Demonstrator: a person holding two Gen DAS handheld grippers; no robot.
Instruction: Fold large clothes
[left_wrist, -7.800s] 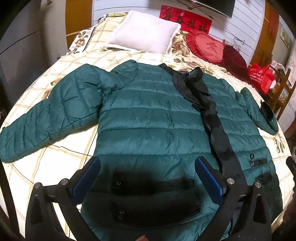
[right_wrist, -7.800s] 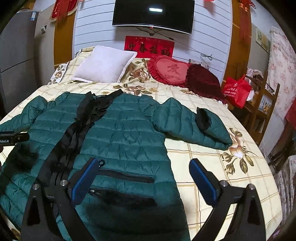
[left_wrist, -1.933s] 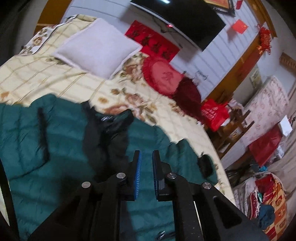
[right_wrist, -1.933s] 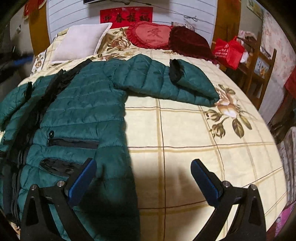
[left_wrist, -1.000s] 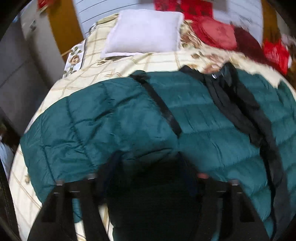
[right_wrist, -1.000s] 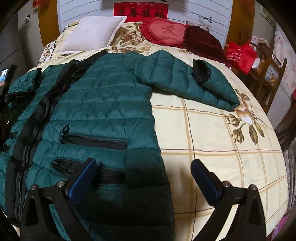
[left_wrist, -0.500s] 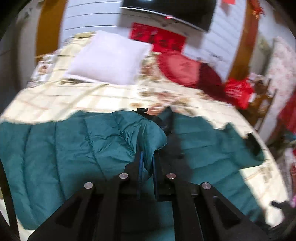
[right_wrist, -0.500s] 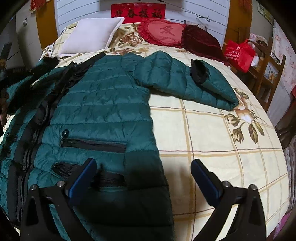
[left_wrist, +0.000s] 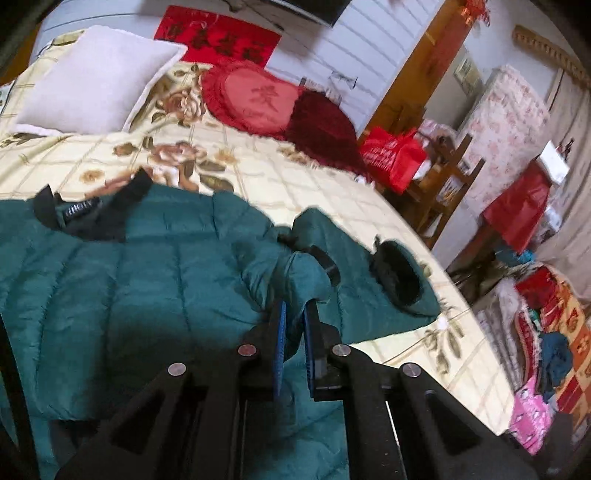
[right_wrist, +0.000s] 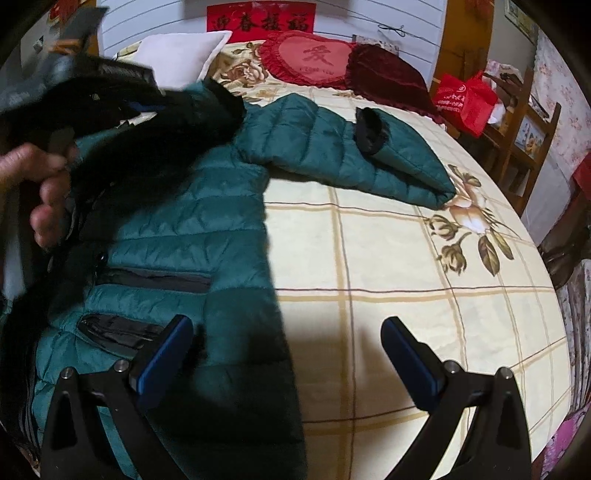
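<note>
**Desk:** Left claw (left_wrist: 293, 314) first — what is its state?

**Photographer:** Clenched on a bunched fold of the green puffer jacket (left_wrist: 155, 280), the blue pads (left_wrist: 281, 332) nearly meeting with the cloth pinched between them. The fold carries a sleeve end with a black cuff strap, raised above the body of the coat.

**Desk:** And the coat itself?

**Photographer:** It lies across the checked floral bedspread (left_wrist: 303, 184), filling the left-wrist view from nine o'clock to the centre, black collar at about ten o'clock. Its other sleeve (right_wrist: 369, 155) stretches flat toward two o'clock in the right-wrist view, black cuff upward.

**Desk:** Moving right?

**Photographer:** A hand (right_wrist: 40, 184) shows at nine o'clock in the right-wrist view, gripping the dark tool (blurred). Right claw (right_wrist: 284, 350) hangs released, jaws wide, left pad over the jacket's hem beside a zipped pocket (right_wrist: 151, 277), right pad over bare bedspread.

**Desk:** Background?

**Photographer:** White pillow (left_wrist: 92, 77) at eleven o'clock, red heart cushion (left_wrist: 255, 99) at twelve, red bag (left_wrist: 391, 155) at two.
</note>
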